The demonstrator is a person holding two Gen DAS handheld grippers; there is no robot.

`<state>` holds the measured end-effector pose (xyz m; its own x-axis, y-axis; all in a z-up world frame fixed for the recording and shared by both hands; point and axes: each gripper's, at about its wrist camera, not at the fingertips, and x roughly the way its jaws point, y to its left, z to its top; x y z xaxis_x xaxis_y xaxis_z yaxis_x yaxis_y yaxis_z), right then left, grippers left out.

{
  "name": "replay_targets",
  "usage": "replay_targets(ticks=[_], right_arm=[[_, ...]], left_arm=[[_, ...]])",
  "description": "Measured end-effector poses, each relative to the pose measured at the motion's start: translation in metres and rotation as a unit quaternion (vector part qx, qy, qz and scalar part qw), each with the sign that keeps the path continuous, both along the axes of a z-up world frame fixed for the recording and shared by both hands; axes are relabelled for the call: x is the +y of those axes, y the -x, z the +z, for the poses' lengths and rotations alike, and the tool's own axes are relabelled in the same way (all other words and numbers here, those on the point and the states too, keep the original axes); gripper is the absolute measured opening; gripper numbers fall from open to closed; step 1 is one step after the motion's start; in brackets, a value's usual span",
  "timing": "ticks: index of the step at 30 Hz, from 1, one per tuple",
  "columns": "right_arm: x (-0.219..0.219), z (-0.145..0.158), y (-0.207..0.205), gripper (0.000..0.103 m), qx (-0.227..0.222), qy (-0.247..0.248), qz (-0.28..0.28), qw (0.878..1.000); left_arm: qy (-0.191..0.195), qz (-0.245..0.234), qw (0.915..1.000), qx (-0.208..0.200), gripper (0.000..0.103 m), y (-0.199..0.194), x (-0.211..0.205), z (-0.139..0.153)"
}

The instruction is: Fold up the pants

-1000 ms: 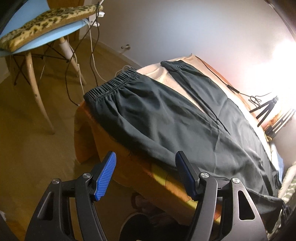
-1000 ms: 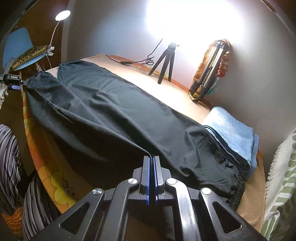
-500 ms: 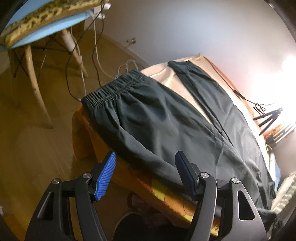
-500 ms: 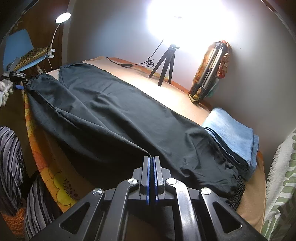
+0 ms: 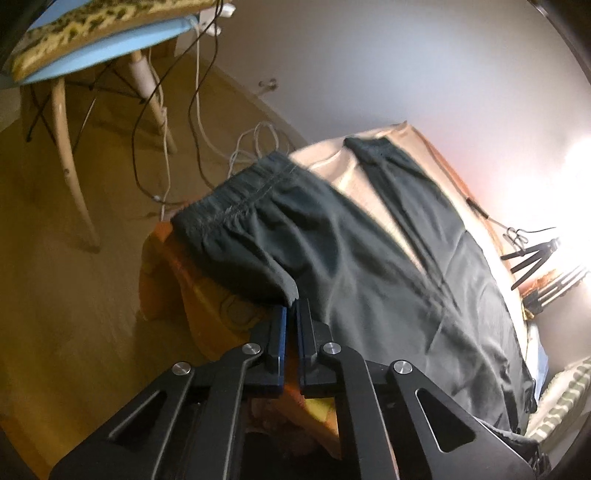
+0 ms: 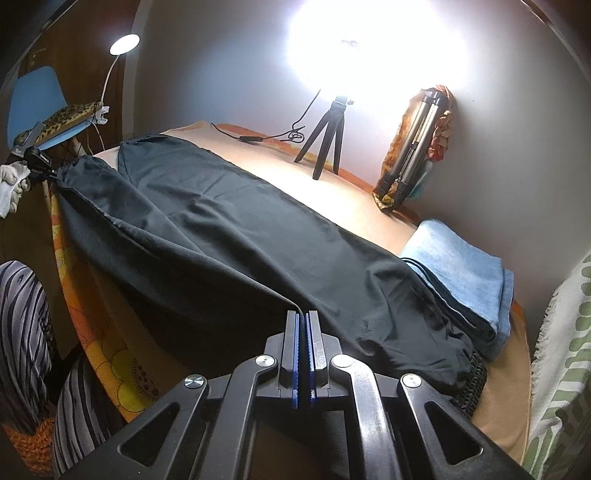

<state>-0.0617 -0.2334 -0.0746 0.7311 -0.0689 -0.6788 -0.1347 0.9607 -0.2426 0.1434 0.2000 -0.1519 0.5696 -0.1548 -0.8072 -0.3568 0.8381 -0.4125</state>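
Pants held at two edges on the covered table

Pants (image 6: 229, 236) of dark cloth lie spread lengthwise over a table with a peach cover (image 6: 332, 195); one leg and the elastic waistband (image 5: 236, 199) reach the end of the table near the chair. The near edge of the pants hangs a little over the side of the table, above an orange flowered cloth (image 6: 110, 362).

The left gripper (image 5: 291, 314) has just been closing, and now its blue pads pinch a small fold of the pants edge, close to the waistband. The right gripper (image 6: 303, 321) is pressed together on the edge of the same cloth further along, and the fabric rises in a ridge to its tips. In the right wrist view the left gripper appears small at the far end of the pants, with a gloved hand (image 6: 11, 184) behind it.

Beside the cuff end lies a folded blue towel (image 6: 465, 273), touching the pants. By the wall stand a small black tripod (image 6: 325, 144) under a strong light and a folded silver tripod (image 6: 417, 147) leaning upright. A blue chair (image 5: 92, 48) with a leopard cushion (image 5: 85, 22) stands on the wooden floor, with cables (image 5: 195, 110) hanging near it. Striped trouser legs (image 6: 22, 332) of the person show at the lower left
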Motion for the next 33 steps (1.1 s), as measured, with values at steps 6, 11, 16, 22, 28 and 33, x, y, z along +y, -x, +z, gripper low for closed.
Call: replay_targets(ticks=[6, 11, 16, 22, 28, 33], right_arm=[[-0.005, 0.003, -0.006, 0.001, -0.005, 0.002, -0.011, 1.000], [-0.004, 0.003, -0.013, 0.000, -0.010, 0.019, -0.014, 1.000], [-0.013, 0.013, -0.028, 0.000, -0.030, 0.028, -0.031, 0.999], [-0.024, 0.014, -0.054, 0.000, -0.038, 0.053, -0.041, 0.997], [-0.039, 0.005, -0.088, 0.000, -0.036, 0.085, -0.056, 0.994], [-0.055, -0.003, -0.111, 0.000, -0.031, 0.099, -0.069, 0.992]], left_arm=[[-0.003, -0.004, 0.9986, -0.053, 0.002, -0.017, -0.005, 0.032], [-0.017, -0.011, 0.9969, -0.076, 0.002, -0.035, -0.015, 0.045], [-0.028, -0.016, 0.9956, -0.088, 0.002, -0.054, -0.028, 0.048], [-0.037, -0.024, 0.9942, -0.098, 0.002, -0.091, -0.045, 0.053], [-0.067, -0.050, 0.9915, -0.099, 0.002, -0.136, -0.074, 0.060], [-0.068, -0.062, 0.9920, -0.087, 0.002, -0.171, -0.092, 0.051]])
